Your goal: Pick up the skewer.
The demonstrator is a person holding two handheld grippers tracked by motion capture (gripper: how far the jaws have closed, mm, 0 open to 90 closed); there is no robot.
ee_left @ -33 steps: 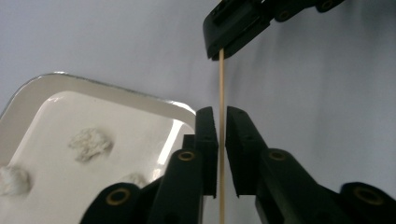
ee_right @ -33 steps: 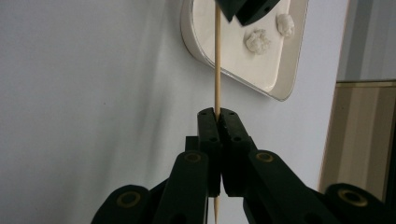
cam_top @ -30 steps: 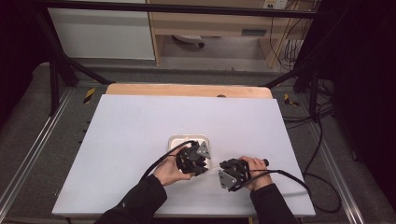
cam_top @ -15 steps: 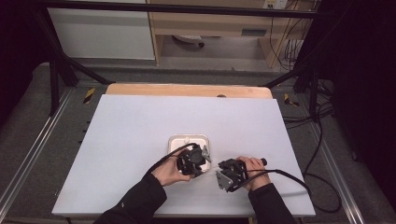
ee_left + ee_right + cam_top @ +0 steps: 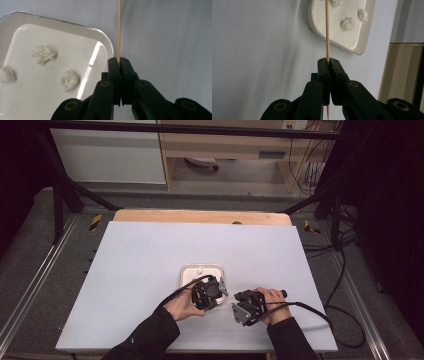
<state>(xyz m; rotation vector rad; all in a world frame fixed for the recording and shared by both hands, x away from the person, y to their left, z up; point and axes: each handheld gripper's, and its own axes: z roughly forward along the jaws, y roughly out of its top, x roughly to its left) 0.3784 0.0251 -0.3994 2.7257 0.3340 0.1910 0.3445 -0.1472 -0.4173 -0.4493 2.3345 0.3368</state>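
Note:
A white tray point(image 5: 201, 270) sits at the middle of the table, with three white fluffy lumps point(image 5: 43, 53) in it. My left gripper point(image 5: 210, 292) hovers at the tray's near edge. Its jaws have just been closing and are now shut on a thin wooden skewer point(image 5: 119, 30), which rises straight from my left gripper point(image 5: 118, 60) beside the tray's rim point(image 5: 106, 50). My right gripper point(image 5: 245, 307) is just right of it. In its own view, my right gripper point(image 5: 327, 60) is also shut on a wooden skewer point(image 5: 327, 30) that crosses the tray point(image 5: 337, 42).
The white tabletop point(image 5: 150, 255) spreads wide to the left, right and beyond the tray. A wooden strip point(image 5: 200, 216) runs along its far edge. Black cables point(image 5: 310, 310) trail from the grippers toward the right.

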